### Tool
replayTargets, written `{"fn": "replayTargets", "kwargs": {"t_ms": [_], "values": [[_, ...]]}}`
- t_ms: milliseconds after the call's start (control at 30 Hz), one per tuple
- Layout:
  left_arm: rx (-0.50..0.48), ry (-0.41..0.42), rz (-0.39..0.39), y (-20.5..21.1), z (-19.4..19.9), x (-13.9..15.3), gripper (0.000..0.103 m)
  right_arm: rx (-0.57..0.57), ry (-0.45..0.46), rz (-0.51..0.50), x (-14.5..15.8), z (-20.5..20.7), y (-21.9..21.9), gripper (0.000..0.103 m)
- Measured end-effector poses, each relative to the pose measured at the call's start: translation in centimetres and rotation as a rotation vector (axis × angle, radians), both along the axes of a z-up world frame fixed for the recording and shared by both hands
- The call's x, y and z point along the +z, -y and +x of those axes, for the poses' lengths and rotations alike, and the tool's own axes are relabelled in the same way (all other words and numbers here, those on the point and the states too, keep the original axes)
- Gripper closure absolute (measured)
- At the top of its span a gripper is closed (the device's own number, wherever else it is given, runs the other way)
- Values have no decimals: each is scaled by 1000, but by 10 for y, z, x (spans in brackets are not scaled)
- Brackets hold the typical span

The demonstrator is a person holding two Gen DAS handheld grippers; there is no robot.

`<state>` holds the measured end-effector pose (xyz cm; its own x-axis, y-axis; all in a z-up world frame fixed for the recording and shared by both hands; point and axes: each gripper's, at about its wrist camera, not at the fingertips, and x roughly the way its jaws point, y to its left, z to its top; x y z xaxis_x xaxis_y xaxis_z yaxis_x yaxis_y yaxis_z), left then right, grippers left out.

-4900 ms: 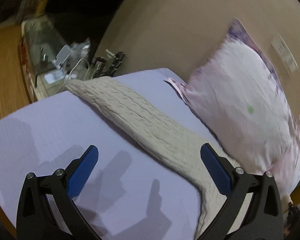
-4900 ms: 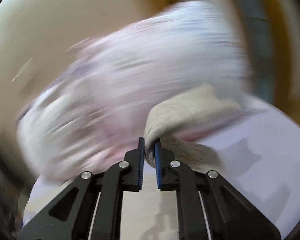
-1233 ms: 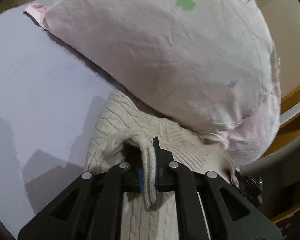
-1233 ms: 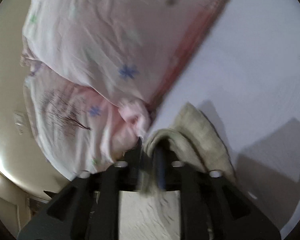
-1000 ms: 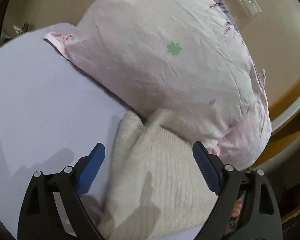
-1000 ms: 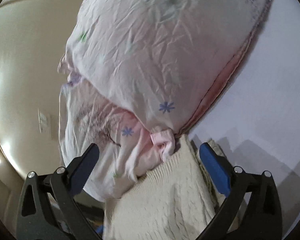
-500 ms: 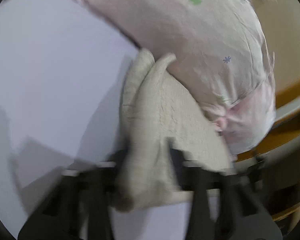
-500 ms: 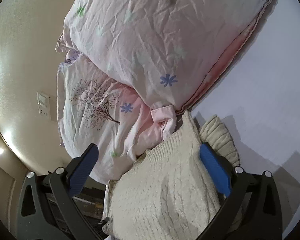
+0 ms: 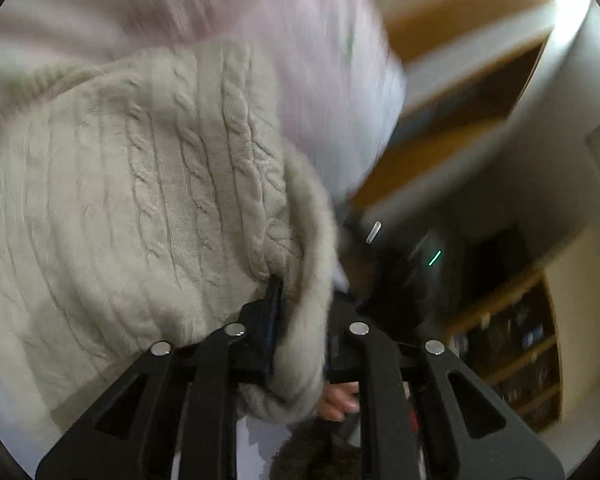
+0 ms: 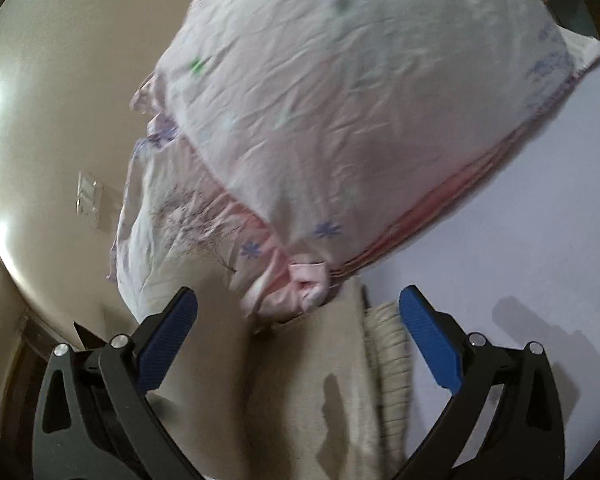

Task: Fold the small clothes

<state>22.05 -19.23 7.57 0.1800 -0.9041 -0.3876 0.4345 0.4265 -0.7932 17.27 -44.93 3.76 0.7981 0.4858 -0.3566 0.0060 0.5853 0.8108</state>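
Observation:
A cream cable-knit sweater (image 9: 148, 208) fills the left wrist view, bunched up close to the camera. My left gripper (image 9: 296, 320) is shut on a thick fold of its edge. In the right wrist view the same sweater (image 10: 324, 392) lies folded on the pale lilac sheet (image 10: 540, 240), with a ribbed edge at its right side. My right gripper (image 10: 300, 336) is open and empty just above it, its blue pads either side of the sweater's far end.
A large pink flowered pillow (image 10: 360, 120) lies right behind the sweater, its corner touching the sweater's far end. A beige wall with a switch plate (image 10: 88, 200) is at left. Dark shelves (image 9: 516, 340) show beyond the bed edge.
Both grippers let go of the sweater a second ago. My left gripper has since shut on the sweater's edge again and swung toward the bed edge. The right gripper stays open and drew back slightly.

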Motion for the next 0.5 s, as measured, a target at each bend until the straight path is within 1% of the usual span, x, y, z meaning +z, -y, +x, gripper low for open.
{"fn": "replayTargets", "kwargs": {"t_ms": [33, 67, 100, 133, 167, 200, 233, 267, 300, 333, 367, 400, 467, 500], "values": [[-40, -26, -25, 9, 0, -5, 87, 6, -24, 6, -3, 1, 6, 2], [-83, -35, -74, 14, -5, -6, 87, 17, -45, 10, -5, 3, 10, 2], [-87, 11, -94, 9, -12, 3, 87, 33, -67, 13, -7, 4, 12, 2], [-63, 64, -100, -4, -19, 12, 84, 47, -80, 11, -8, 5, 11, 2], [-24, 102, -98, -19, -24, 19, 76, 78, -110, -2, -10, 8, 8, 2], [42, 138, -86, -39, -28, 26, 50, 102, -137, -19, -12, 11, 4, 2], [141, 172, -39, -60, -30, 32, 26, 139, -195, -48, -18, 17, -4, 2], [216, 195, 16, -72, -32, 36, 22, 171, -246, -58, -26, 23, -11, 2], [285, 217, 89, -87, -34, 35, 22, 191, -271, -60, -30, 26, -15, 2], [314, 218, 137, -97, -34, 32, 22, 227, -317, -65, -38, 32, -22, 2], [345, 190, 192, -109, -31, 22, 21, 246, -341, -69, -43, 34, -27, 2], [361, 148, 225, -116, -29, 12, 21, 261, -350, -78, -46, 36, -31, 2], [355, 43, 275, -121, -23, -12, 20, 267, -344, -101, -45, 36, -34, 2], [341, 7, 282, -119, -23, -24, 20, 274, -340, -103, -45, 35, -36, 2]]}}
